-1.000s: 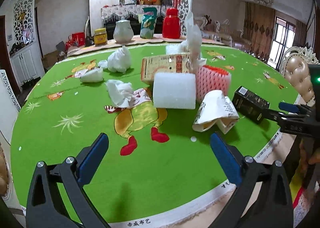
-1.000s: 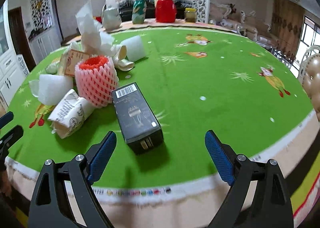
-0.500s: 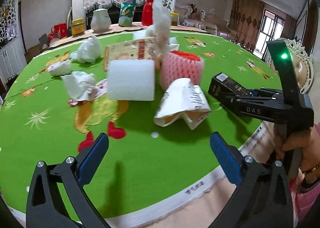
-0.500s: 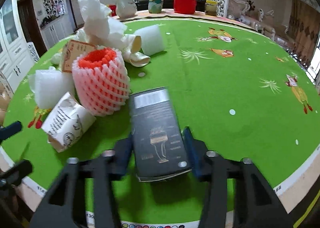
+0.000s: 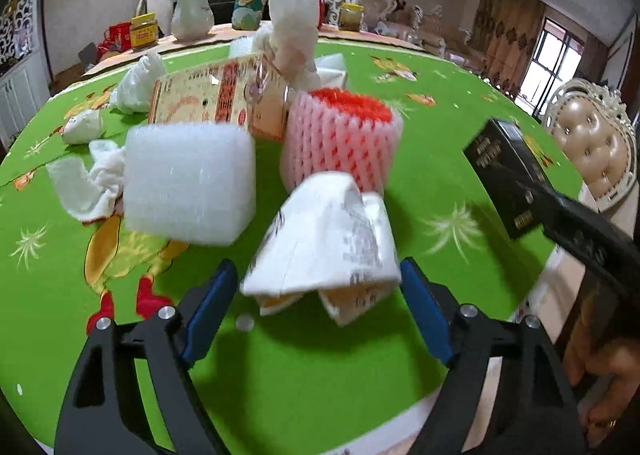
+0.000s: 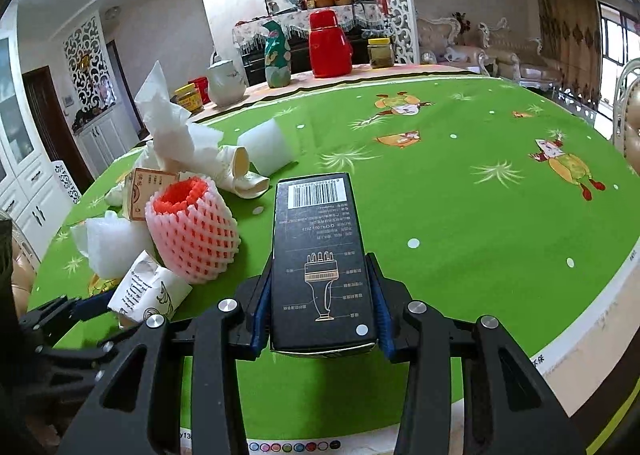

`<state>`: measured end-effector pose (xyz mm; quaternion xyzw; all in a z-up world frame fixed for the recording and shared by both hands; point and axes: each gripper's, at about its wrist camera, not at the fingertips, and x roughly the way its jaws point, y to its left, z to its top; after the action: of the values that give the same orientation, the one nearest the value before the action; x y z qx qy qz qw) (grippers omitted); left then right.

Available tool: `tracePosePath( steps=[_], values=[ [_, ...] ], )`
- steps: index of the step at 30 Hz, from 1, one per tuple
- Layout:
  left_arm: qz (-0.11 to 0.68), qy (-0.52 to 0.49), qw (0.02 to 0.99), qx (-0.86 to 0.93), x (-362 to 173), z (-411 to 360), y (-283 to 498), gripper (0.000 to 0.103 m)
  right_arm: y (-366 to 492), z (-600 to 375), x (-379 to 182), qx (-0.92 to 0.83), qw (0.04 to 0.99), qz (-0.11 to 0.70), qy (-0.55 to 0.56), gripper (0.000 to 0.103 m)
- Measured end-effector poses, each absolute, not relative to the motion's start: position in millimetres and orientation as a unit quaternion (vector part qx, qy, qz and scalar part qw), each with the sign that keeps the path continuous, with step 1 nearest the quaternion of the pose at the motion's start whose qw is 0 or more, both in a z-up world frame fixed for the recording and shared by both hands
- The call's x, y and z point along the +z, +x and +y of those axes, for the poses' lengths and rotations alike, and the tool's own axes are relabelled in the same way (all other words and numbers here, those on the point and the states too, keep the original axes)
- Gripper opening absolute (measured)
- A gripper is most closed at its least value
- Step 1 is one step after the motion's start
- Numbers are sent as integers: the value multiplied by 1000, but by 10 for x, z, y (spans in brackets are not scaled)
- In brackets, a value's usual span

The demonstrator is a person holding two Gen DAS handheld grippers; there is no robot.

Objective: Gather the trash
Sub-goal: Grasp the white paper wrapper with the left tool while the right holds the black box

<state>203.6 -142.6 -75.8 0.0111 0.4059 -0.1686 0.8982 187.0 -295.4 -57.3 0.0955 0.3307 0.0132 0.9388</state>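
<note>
My right gripper (image 6: 320, 319) has the black box (image 6: 320, 255) clamped; left gripper (image 5: 320, 311) is closing around the paper wad (image 5: 324, 239), not pinching yet.

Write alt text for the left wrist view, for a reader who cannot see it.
The left gripper, jaws closing, straddles a crumpled white printed paper wrapper on a green tablecloth. Behind it lie a white foam block, a pink foam fruit net and crumpled tissues. At right, the right gripper holds a black box.
</note>
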Motion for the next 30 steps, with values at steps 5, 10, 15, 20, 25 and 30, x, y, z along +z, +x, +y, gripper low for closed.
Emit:
tracePosePath(
  steps=[5, 10, 15, 20, 25, 30],
  values=[
    [414, 8, 896, -161, -786, -1496, 2124, 75, 1868, -2905, -558, 18, 940, 329, 82, 40],
    [395, -8, 904, -166, -731, -1424, 2059, 74, 1868, -2899, -559, 21, 942, 327, 80, 40],
    [386, -9, 907, -171, -700, -1367, 1898, 74, 1865, -2942, -574, 27, 940, 327, 93, 40],
    [368, -19, 915, -165, -653, -1248, 1727, 74, 1878, -2940, -579, 31, 939, 329, 93, 40],
    [343, -12, 926, -157, -583, -1162, 1613, 74, 1892, -2931, -586, 28, 939, 331, 90, 40],
    [319, -25, 936, -148, -461, -1032, 1539, 74, 1908, -2876, -594, 25, 938, 337, 77, 40]
  ],
)
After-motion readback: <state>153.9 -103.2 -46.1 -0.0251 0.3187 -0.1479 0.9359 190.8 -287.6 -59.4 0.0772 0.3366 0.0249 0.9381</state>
